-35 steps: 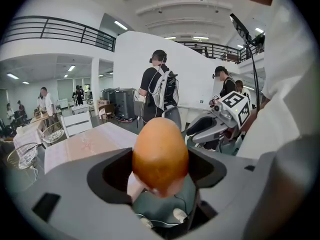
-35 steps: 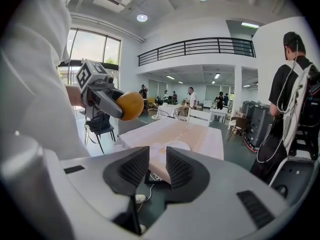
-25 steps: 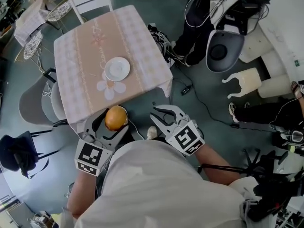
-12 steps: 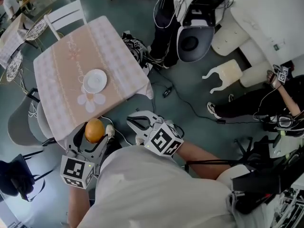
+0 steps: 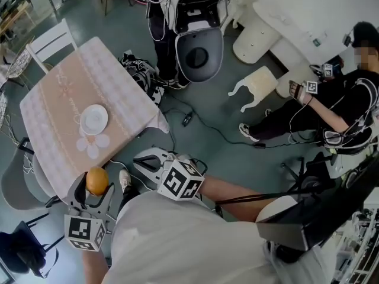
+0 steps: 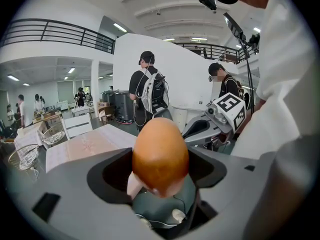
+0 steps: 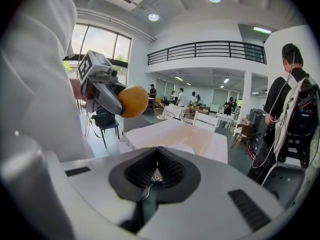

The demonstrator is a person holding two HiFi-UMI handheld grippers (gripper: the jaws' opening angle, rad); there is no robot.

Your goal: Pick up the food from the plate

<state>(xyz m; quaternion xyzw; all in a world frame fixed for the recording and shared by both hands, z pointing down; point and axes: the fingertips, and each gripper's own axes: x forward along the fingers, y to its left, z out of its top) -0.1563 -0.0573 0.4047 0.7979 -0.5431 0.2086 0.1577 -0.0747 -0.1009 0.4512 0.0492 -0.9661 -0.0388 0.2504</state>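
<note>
Food [image 6: 160, 156], smooth, egg-shaped, orange-brown, sits clamped in left gripper [image 5: 93, 183].

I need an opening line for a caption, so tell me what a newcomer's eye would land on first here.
The round orange food clamped in the left gripper, at the head view's lower left, stands out first. Next come the bare white plate on the pink-clothed table and the right gripper, whose jaws have just been closing and meet on nothing.
</note>
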